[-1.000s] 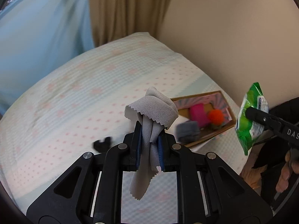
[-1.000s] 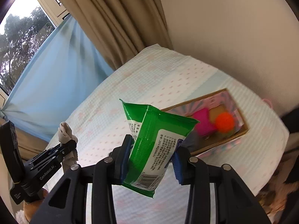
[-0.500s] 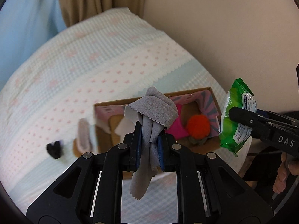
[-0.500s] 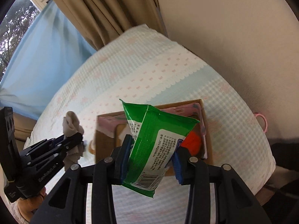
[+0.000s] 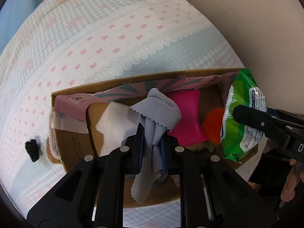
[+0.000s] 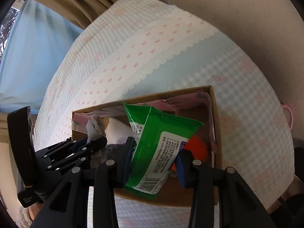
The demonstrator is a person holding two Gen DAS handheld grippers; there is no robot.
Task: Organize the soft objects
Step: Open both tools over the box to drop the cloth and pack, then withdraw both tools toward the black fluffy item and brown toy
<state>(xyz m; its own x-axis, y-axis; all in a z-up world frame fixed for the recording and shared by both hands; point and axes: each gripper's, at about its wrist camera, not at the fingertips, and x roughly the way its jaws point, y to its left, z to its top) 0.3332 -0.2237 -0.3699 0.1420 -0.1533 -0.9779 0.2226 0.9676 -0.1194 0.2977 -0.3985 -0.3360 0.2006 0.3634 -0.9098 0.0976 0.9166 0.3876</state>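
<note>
With both tools loaded and tipped steeply down, the coming move turns on what lies straight under each one. Left tool (image 5: pixel 151 144): jaws pinching a grey cloth (image 5: pixel 155 114), bunched above the pads, its pinked tail hanging below. Right tool (image 6: pixel 153 161): jaws clamped on a green wipes pack (image 6: pixel 157 148), long axis running from abt 7 to 1 o'clock in the right wrist view, barcode end lowest.

The cardboard box (image 5: pixel 144 77) sits on the bed (image 5: pixel 114 28), right below both tools, long axis roughly 9 to 3 o'clock in the left view. Inside it: white tissue (image 5: pixel 115 121) at 10 o'clock of the left tool, a pink thing (image 5: pixel 186 117) at 1 o'clock, an orange pompom (image 5: pixel 212 125) at 3 o'clock, part hidden by the pack. My read: the cloth hangs over the box's middle-left, the pack over its 3 o'clock end, so each hand is nearest its own drop spot and needs only to sink a bit, then let go.

Outside the box, a small black thing (image 5: pixel 33 150) lies on the bed at 9 o'clock, near the box's left end.

Vs a second ago: both views then looked across the bed w/ the box small and far ahead; now the box fills the lower half of both, seen from nearly overhead. Grips unchanged, same cloth and same pack.
</note>
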